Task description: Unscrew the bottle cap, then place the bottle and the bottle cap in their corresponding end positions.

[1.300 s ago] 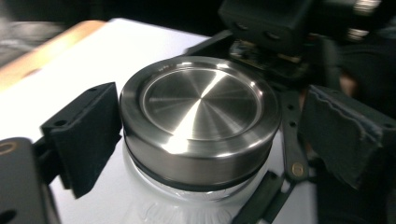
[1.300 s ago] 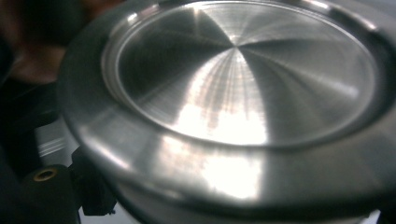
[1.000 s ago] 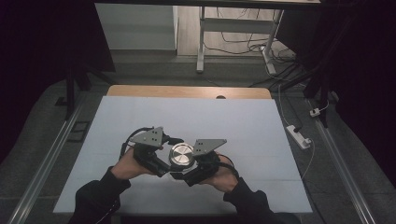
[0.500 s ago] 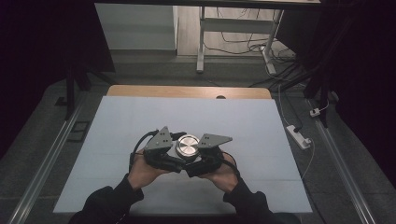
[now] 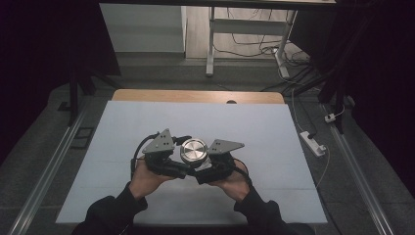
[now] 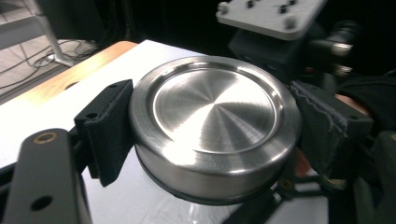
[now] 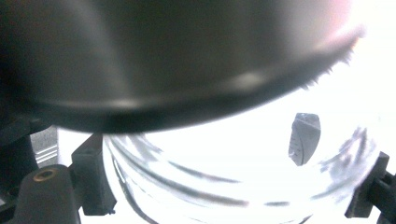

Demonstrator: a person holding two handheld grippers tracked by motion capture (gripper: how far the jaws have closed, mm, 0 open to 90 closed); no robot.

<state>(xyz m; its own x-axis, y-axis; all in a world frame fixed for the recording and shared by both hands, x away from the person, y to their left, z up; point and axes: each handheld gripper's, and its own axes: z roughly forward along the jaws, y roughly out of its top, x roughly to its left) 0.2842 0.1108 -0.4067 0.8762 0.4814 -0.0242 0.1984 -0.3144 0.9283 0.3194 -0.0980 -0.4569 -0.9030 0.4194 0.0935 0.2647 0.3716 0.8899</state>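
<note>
The left gripper [image 6: 205,140] has its black padded jaws clamped on the rim of the round brushed-steel lid [image 6: 212,123], pads pressing at nine and three o'clock, while the right gripper [image 7: 229,186] pinches the clear ribbed glass jar [image 7: 224,172] just beneath that lid, a split hold that looks meant to let one hand steady the body while the other twists the cap. In the high view the jar sits between the two tools, low on the pale grey table [image 5: 274,127], around six o'clock from its centre.
</note>
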